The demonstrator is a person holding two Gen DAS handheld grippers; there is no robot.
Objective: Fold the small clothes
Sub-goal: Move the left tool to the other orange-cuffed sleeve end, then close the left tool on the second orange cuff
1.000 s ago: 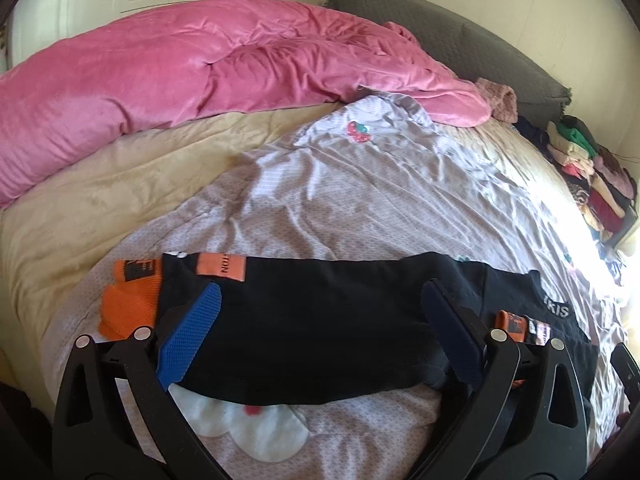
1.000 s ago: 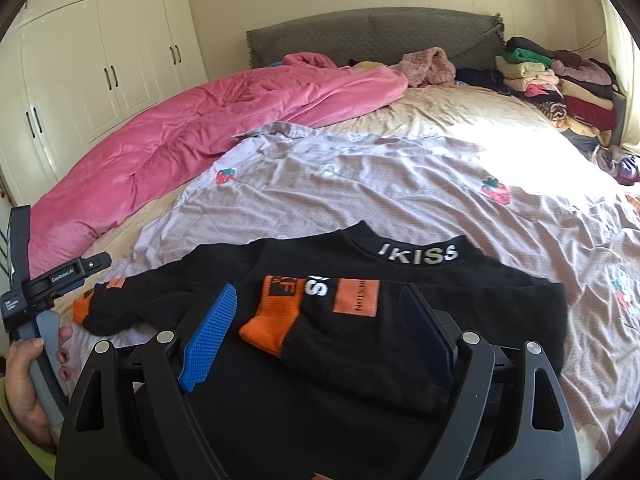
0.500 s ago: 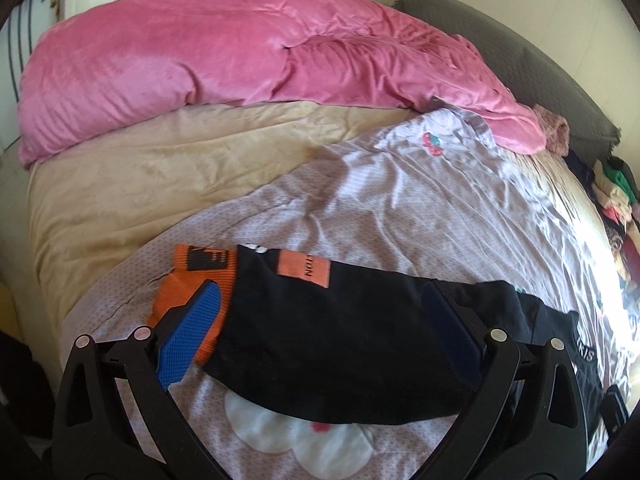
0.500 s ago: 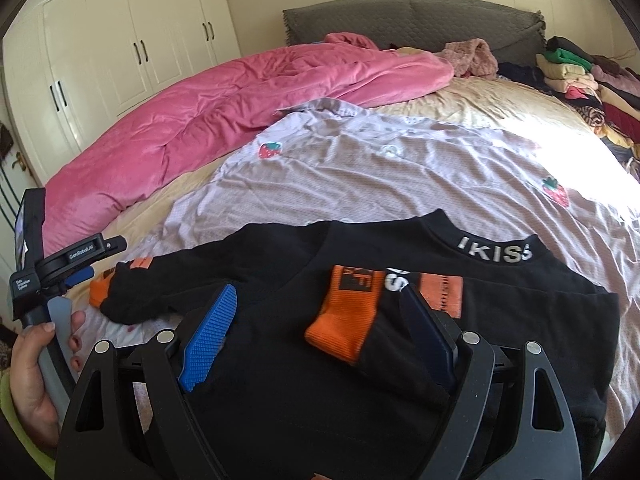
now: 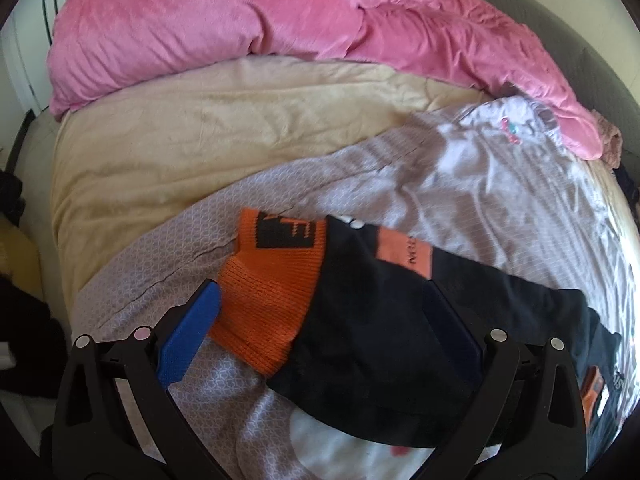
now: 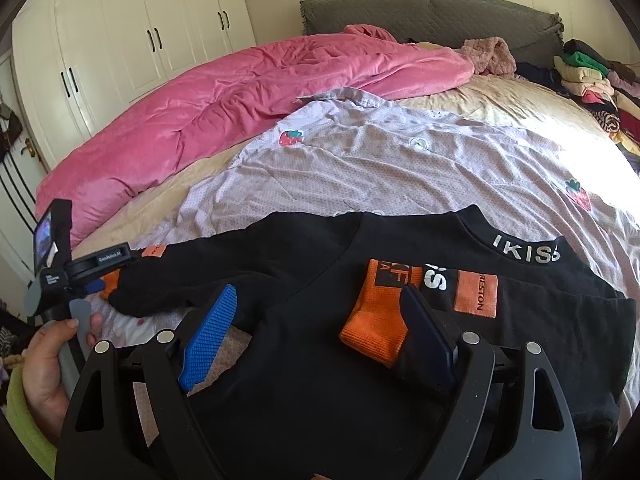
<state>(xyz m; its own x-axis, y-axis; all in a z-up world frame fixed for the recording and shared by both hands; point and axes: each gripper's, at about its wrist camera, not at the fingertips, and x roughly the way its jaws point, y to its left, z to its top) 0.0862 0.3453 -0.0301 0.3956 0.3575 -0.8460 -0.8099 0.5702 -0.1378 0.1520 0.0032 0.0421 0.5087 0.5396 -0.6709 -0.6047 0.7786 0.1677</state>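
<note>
A black sweater (image 6: 312,360) with an "IKISS" collar (image 6: 524,246) lies flat on the bed. Its right sleeve is folded across the chest, and that orange cuff (image 6: 376,320) rests by the right finger of my right gripper (image 6: 320,332), which hangs open over the sweater's body. The other sleeve (image 5: 400,340) stretches out to the left. My left gripper (image 5: 320,320) is open and low over that sleeve's end, its blue pads on either side of the orange cuff (image 5: 272,292) without pressing it. In the right wrist view, a hand (image 6: 48,360) holds the left gripper (image 6: 96,280) at the sleeve end.
The sweater lies on a lilac sheet (image 6: 380,168) with strawberry prints, over a beige blanket (image 5: 220,128). A pink duvet (image 5: 260,12) runs along the far side. Stacked clothes (image 6: 592,80) sit at the right by the grey headboard (image 6: 420,12). White wardrobes (image 6: 120,40) stand on the left.
My left gripper has slid left along the outstretched sleeve and dropped lower, so the orange cuff now lies between its pads. My right gripper has shifted left over the sweater's body. Both stayed open.
</note>
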